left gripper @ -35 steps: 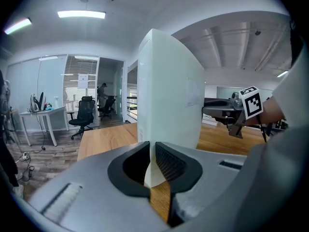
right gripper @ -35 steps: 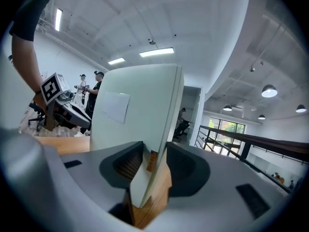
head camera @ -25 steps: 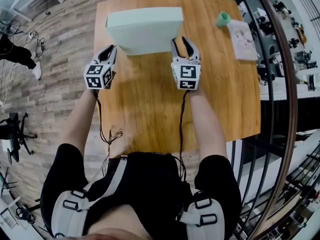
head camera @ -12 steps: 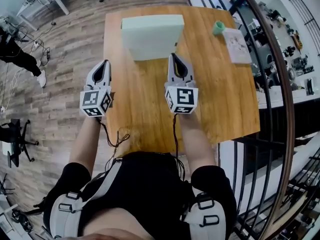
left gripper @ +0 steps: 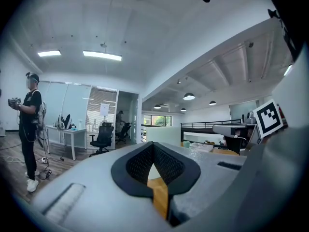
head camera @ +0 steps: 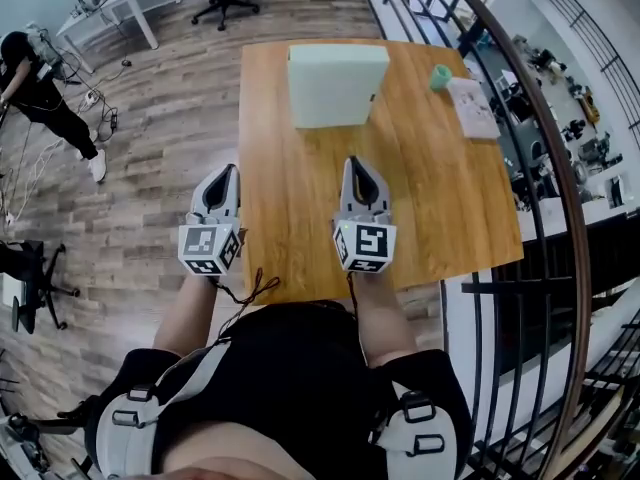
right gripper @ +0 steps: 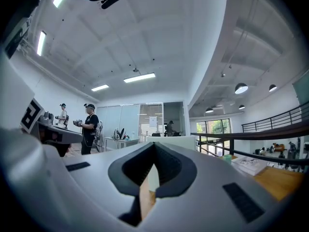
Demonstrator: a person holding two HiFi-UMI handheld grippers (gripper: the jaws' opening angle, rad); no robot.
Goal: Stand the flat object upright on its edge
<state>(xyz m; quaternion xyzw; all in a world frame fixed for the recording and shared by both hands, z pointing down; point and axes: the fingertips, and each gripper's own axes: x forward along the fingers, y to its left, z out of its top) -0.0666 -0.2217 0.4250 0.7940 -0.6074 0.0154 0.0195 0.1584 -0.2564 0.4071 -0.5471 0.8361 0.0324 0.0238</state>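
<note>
One pale green rectangular foam slab [head camera: 335, 88] upright on edge, well ahead of left gripper [head camera: 227, 176] and right gripper [head camera: 357, 168].
Two grippers, jaws together, empty; drawn back from slab's flanks since earlier.

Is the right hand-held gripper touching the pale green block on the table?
Apart. The head view shows a stretch of bare wooden table between the right hand-held gripper and the pale green block; its jaws are shut on nothing.
</note>
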